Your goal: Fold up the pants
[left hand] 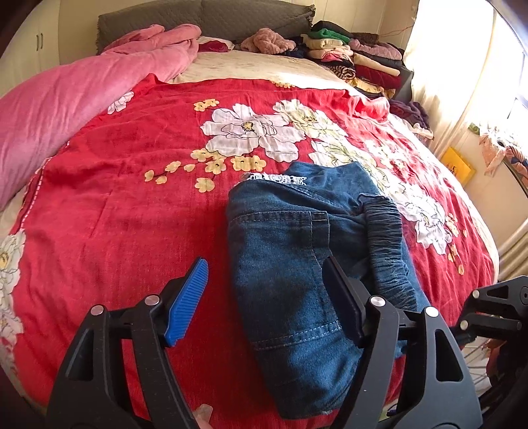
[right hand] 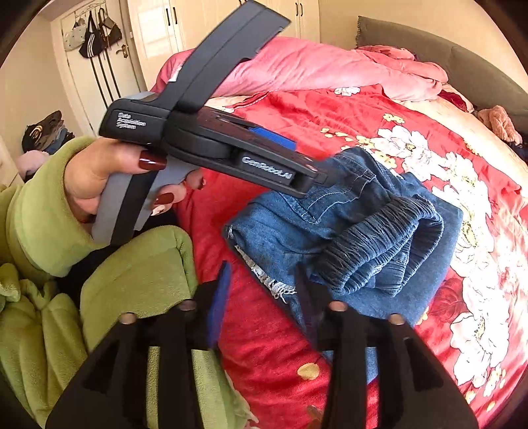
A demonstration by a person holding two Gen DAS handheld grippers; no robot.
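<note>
A pair of blue denim pants (left hand: 297, 250) lies folded into a compact bundle on the red floral bedspread (left hand: 132, 204), its elastic waistband (left hand: 389, 250) on the right side. My left gripper (left hand: 264, 290) is open just above the bundle's near end, nothing between its jaws. In the right wrist view the pants (right hand: 363, 224) lie ahead, waistband (right hand: 382, 244) on top. My right gripper (right hand: 264, 297) is open and empty above the bundle's frayed edge. The left gripper's body (right hand: 211, 145) is held in a hand above the pants.
A pink quilt (left hand: 66, 99) lies at the bed's left. Stacks of folded clothes (left hand: 356, 56) sit at the far right by the grey headboard (left hand: 204, 16). A curtained window (left hand: 462, 66) is on the right. The person's green sleeve (right hand: 39, 211) is at left.
</note>
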